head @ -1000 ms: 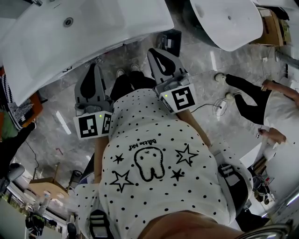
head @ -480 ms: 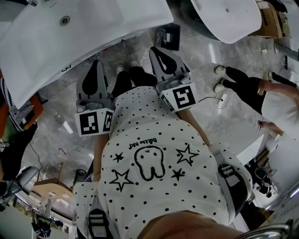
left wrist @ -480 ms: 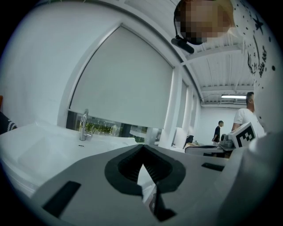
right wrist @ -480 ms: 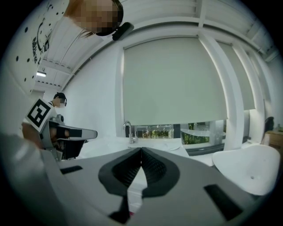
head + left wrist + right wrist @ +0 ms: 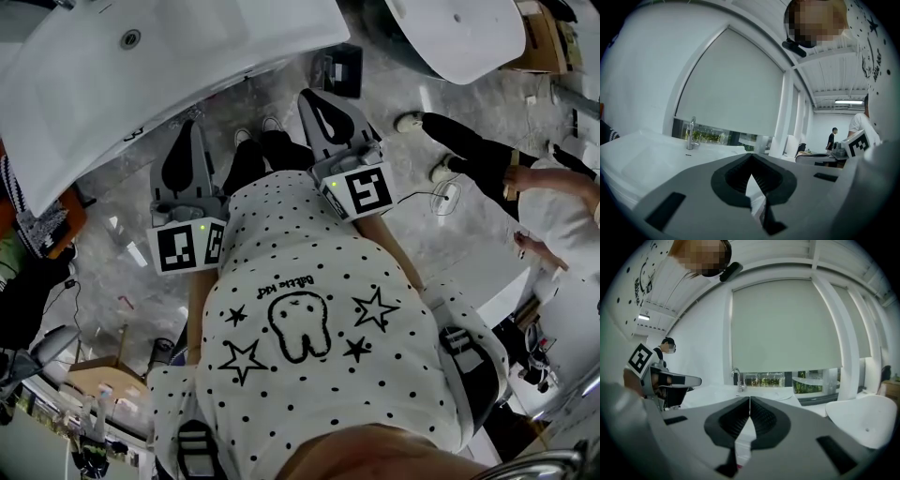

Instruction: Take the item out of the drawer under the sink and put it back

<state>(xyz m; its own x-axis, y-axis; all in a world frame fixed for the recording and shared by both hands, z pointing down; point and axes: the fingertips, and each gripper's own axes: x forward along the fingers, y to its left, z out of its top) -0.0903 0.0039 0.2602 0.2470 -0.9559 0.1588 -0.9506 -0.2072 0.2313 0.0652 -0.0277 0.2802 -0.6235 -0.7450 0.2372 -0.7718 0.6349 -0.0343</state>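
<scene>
Head view, looking steeply down the wearer's front: a white polka-dot shirt [image 5: 309, 375] printed with a tooth and stars fills the lower frame, and both tools stick out ahead of it over a grey marbled floor [image 5: 112, 244]. The left gripper [image 5: 192, 125] points up toward the underside edge of the big white sink [image 5: 187, 66], whose drain [image 5: 129, 39] shows as a small dark ring. The right gripper [image 5: 310, 94] reaches just past the sink's right corner. Each carries its cube of black-and-white square markers near the person's body.

In the left gripper view the left gripper [image 5: 751, 156] has its ribbed dark pads pressed together at the tips, pinching nothing; only pale surface shows through the slit below them. The right gripper [image 5: 749, 398] looks the same in its own view: tips touching, nothing held.

Beyond the jaws, both gripper views show the sink's top with a chrome faucet [image 5: 691, 132] at its back, under a drawn roller blind [image 5: 787, 329]. A second white basin [image 5: 459, 42] stands to the right, well apart.

The drawer under the sink and the item in it show in no view, so the item's look cannot be told.

Another person [image 5: 553, 206] stands at the right edge.
</scene>
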